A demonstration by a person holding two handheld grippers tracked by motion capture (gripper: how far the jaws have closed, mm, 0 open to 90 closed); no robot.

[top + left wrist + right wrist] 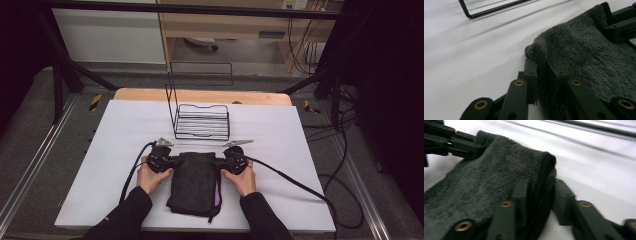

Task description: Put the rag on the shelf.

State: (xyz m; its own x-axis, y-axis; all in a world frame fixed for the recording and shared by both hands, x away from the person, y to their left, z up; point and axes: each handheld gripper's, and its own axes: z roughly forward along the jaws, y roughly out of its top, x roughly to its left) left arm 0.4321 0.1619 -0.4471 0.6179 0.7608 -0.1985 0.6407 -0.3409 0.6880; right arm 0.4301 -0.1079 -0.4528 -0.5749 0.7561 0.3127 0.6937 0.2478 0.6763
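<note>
Both far corners of the towel pinched; rack beyond it sits empty.

Your left gripper (169, 162) has its jaws closed onto the far-left corner of the dark folded towel (195, 182), which lies flat on the white table (115, 150), near edge toward you. Your right gripper (220, 162) is clamped on the far-right corner. Risk, as I judge it: the right bite takes a thick rolled hem, the left a thin edge, so an uneven lift could slip one corner or let the fold open, purple lining showing. Just beyond the towel, the black wire rack (202, 121) holds nothing.
</note>
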